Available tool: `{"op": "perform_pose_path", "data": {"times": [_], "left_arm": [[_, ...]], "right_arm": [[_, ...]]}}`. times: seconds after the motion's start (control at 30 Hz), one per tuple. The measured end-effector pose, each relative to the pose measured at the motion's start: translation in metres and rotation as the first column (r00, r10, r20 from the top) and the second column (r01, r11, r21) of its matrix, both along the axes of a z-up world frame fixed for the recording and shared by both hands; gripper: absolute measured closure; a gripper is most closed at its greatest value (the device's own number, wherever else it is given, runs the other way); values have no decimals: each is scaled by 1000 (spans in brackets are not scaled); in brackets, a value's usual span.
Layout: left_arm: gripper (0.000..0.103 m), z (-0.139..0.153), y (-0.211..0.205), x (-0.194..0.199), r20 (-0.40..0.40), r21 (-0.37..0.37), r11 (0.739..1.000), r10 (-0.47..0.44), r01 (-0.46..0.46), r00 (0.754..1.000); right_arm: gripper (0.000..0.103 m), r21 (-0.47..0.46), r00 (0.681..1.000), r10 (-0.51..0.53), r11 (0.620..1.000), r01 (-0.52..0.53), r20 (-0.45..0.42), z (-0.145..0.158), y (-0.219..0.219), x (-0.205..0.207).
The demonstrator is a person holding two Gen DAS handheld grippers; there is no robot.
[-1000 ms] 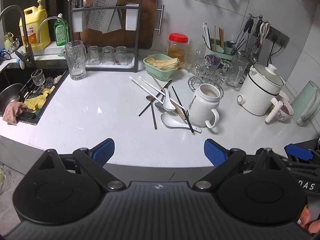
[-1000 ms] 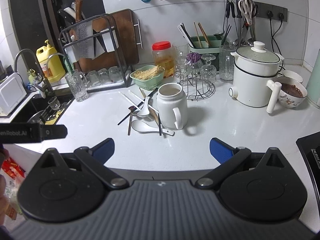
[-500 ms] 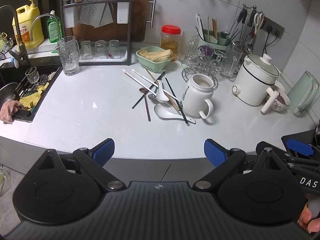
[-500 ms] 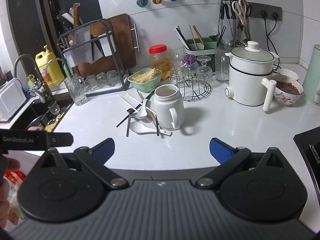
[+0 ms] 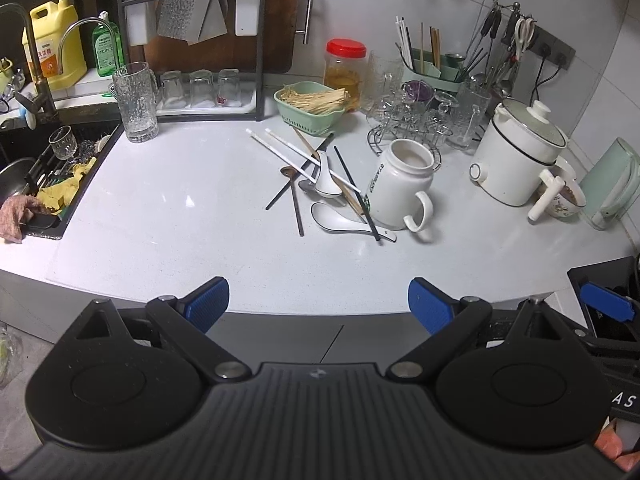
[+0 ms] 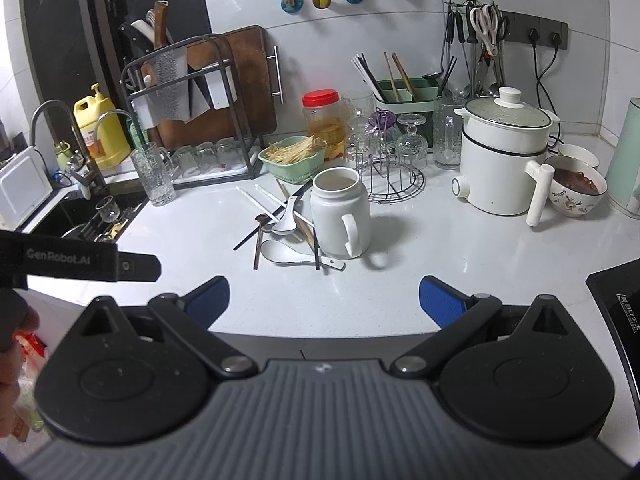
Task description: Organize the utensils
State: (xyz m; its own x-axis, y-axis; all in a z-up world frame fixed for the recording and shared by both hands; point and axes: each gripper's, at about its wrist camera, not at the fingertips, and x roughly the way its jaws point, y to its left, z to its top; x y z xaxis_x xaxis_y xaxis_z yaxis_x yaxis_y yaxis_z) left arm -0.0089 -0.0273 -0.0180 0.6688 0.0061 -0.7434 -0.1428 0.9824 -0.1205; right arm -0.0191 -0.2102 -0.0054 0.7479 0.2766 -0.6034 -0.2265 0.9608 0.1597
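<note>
1. Both our grippers are released: our left gripper [image 5: 318, 300] hangs with its blue pads wide apart over the near edge of the counter [image 5: 180, 208], holding nothing.
2. Our right gripper [image 6: 324, 298] is likewise spread wide and empty, short of the utensils.
3. At far left we see the sink [image 5: 36, 184] with a stemmed glass and cloths in it.
4. Next comes a tall glass mug [image 5: 136, 102], standing beside the dish rack [image 5: 192, 40].
5. Mid-counter lies the utensil pile [image 5: 320, 184]: white chopsticks [image 5: 280, 148], black chopsticks [image 5: 356, 192], a dark spoon [image 5: 294, 196] and two white ceramic spoons, one [image 5: 326, 178] resting on the sticks, the other [image 5: 348, 224] nearest us.
6. Touching the pile on its right is a white jug [image 6: 340, 216], upright.
7. Behind stands a green caddy [image 6: 404, 90] holding chopsticks.
8. Farthest right sits a white cooker [image 6: 504, 156].
</note>
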Motion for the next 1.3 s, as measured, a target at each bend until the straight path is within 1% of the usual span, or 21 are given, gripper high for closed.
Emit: {"op": "perform_pose_path", "data": {"times": [0.2, 0.33, 0.5, 0.67, 0.77, 0.83, 1.03, 1.2, 1.3], "left_arm": [[5, -2, 6, 6, 3, -3, 1000, 16, -16, 1000], [5, -2, 6, 12, -1, 3, 1000, 3, -3, 1000], [5, -2, 6, 20, 5, 5, 1000, -11, 11, 1000], [5, -5, 9, 31, -3, -16, 1000, -7, 7, 1000], [5, -6, 13, 37, 1, -22, 1000, -1, 1, 1000], [5, -7, 14, 44, -8, -26, 999, -20, 20, 1000], [5, -17, 25, 77, -46, -39, 997, -64, 62, 997], [5, -26, 35, 110, -31, -64, 992, -114, 112, 993], [5, -29, 38, 133, -32, -55, 990, -130, 129, 991]], "right_arm": [[0, 0, 1000, -11, 1000, 11, 18, -5, 3, 4], [0, 8, 999, -28, 1000, 28, 27, -8, 3, 9], [0, 3, 999, -22, 1000, 22, 22, -14, 8, 14], [0, 9, 1000, -17, 1000, 17, 11, -17, 13, 19], [0, 9, 1000, -28, 1000, 28, 1, -19, 15, 24], [0, 4, 999, -39, 999, 39, -8, -21, 17, 28], [0, 23, 998, -46, 999, 47, -43, -30, 24, 52], [0, 13, 999, -37, 999, 38, -39, -34, 32, 73], [0, -2, 999, -31, 1000, 31, -30, -37, 37, 86]]}}
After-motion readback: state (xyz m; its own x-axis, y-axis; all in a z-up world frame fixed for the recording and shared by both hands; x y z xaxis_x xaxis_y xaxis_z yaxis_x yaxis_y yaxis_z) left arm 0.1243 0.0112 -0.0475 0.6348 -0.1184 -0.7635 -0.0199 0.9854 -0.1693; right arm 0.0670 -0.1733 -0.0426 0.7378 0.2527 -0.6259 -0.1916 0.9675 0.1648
